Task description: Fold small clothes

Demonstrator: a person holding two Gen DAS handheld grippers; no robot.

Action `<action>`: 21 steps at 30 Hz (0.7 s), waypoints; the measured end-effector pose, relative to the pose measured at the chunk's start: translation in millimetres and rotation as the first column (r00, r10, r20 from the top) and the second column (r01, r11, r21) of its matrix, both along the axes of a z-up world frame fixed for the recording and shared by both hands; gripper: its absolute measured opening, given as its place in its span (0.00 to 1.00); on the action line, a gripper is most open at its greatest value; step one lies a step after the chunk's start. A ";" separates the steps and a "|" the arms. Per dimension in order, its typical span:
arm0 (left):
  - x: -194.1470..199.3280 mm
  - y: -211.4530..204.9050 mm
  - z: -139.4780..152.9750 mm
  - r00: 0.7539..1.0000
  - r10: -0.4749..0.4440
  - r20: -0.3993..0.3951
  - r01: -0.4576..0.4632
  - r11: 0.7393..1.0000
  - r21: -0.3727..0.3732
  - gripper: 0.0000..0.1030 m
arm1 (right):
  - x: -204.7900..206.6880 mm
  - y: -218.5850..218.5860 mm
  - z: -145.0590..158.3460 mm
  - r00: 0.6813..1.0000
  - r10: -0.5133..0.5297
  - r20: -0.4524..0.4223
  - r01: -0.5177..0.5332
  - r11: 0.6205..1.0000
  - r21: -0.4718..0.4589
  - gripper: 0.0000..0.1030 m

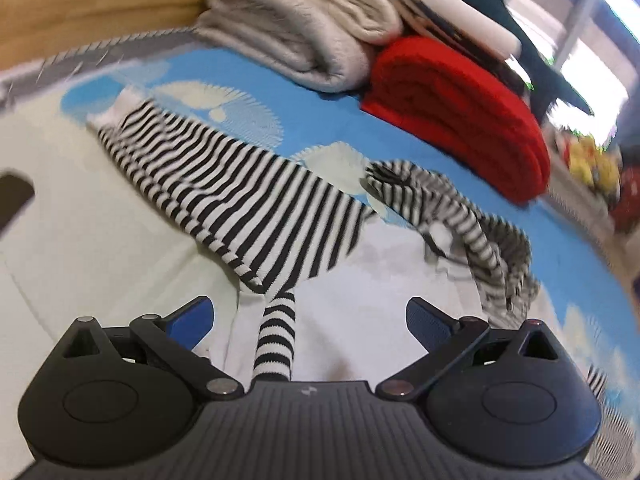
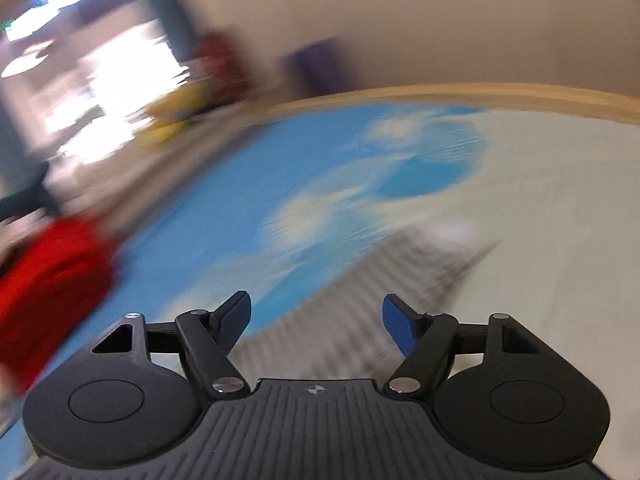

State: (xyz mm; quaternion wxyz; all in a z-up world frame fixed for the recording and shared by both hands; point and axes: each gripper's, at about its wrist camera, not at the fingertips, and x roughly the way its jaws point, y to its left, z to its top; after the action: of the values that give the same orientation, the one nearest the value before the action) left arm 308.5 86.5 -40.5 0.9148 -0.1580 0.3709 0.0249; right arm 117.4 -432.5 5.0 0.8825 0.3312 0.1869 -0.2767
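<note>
A small black-and-white striped garment (image 1: 248,188) lies spread on the blue and white bed cover (image 1: 320,120). Its right part is bunched and raised (image 1: 472,224). A narrow striped strip (image 1: 276,340) runs from it between the fingers of my left gripper (image 1: 310,316) toward the gripper's body. Those fingers stand wide apart, and the pads do not touch the strip. In the right wrist view, which is heavily blurred, my right gripper (image 2: 316,316) is open with nothing between its fingers. It hovers over a smeared striped cloth (image 2: 360,300).
Folded clothes are stacked at the back of the bed: a grey knit (image 1: 296,28), a red knit (image 1: 460,112) and dark and white pieces above them. A wooden board (image 1: 80,0) is behind. The red knit (image 2: 52,280) and a wooden edge (image 2: 480,94) also show in the right wrist view.
</note>
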 end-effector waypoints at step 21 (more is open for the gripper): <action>-160.1 71.6 -59.4 0.950 -0.110 -0.293 0.192 0.944 0.267 1.00 | -82.4 327.4 -94.0 0.504 0.689 -0.521 -0.833 0.547 -0.083 0.73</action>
State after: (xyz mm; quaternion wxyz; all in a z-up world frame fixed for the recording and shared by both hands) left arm 148.4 158.1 -99.9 0.8671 0.0130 0.4971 0.0304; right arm 34.9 -105.2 -89.0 0.8885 -0.0072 0.4556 0.0552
